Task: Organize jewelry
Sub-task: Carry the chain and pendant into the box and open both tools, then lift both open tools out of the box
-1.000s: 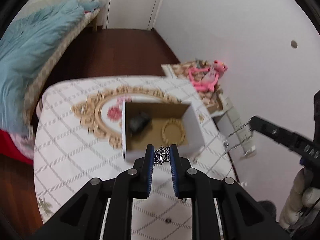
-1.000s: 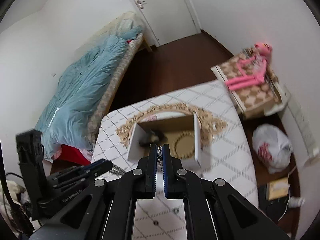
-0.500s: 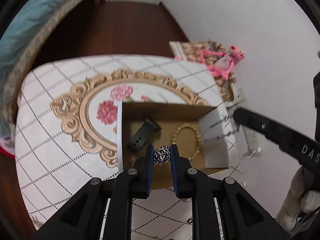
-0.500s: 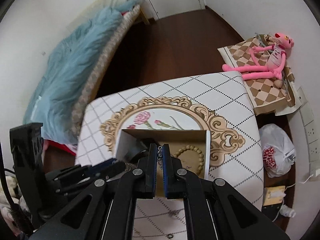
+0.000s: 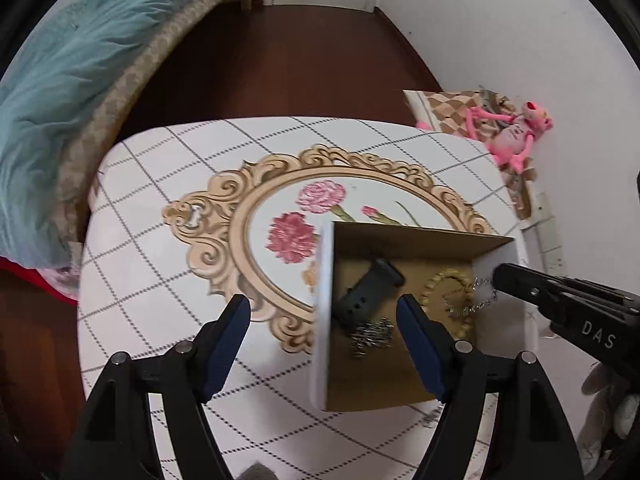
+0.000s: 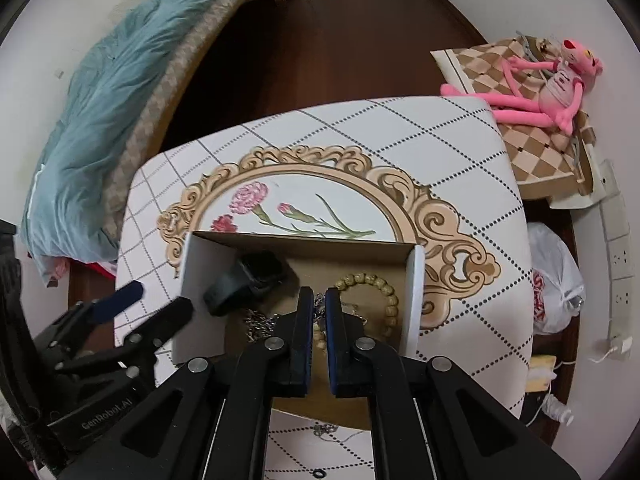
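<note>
At lower centre, a silver chain lies in the box beside a watch and bead bracelet, the left gripper is spread apart, and a thin chain is clamped by the right gripper, not yet released.

The box sits on the bench. Inside it, between the left claw fingers, lies a ring; the watch just beyond, the bracelet to the right.
</note>
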`<control>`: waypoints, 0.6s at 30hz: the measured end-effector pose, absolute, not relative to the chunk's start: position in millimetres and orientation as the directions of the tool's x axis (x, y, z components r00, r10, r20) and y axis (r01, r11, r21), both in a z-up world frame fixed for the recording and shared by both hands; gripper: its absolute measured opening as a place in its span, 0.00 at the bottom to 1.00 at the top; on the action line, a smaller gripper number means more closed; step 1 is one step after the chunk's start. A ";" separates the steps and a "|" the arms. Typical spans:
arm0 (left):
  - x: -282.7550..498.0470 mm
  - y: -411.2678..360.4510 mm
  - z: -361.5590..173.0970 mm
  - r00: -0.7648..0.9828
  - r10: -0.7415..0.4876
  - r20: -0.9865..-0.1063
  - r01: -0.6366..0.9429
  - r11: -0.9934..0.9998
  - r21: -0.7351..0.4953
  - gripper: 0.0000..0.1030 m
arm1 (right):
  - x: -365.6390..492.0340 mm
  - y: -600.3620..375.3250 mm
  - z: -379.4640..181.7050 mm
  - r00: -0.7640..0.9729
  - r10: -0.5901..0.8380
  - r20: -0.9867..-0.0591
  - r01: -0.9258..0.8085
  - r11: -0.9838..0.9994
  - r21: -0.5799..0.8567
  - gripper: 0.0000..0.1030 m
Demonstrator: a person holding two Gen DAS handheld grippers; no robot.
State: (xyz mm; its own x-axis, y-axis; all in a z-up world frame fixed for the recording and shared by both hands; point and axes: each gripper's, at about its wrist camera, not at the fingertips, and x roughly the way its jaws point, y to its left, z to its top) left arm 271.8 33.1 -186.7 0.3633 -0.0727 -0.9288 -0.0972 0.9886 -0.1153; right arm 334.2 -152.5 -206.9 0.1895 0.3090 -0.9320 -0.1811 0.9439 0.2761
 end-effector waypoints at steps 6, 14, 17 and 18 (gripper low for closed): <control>266.9 38.1 -183.2 0.398 0.026 -0.917 -0.123 0.992 -0.026 0.88 | 328.0 -161.4 -199.6 0.254 0.206 -0.945 -0.168 0.972 0.167 0.46; 252.6 40.3 -183.6 0.429 0.120 -0.895 -0.153 0.986 0.059 0.99 | 296.1 -170.4 -201.6 0.310 0.045 -0.950 -0.139 0.990 0.002 0.94; 246.9 36.6 -185.2 0.425 0.113 -0.898 -0.148 0.988 0.055 0.99 | 281.0 -171.1 -210.0 0.307 0.028 -0.951 -0.130 0.991 -0.012 0.94; 245.0 35.4 -185.4 0.425 0.114 -0.898 -0.148 0.987 0.056 0.99 | 277.0 -170.7 -211.8 0.311 0.022 -0.950 -0.127 0.992 -0.019 0.94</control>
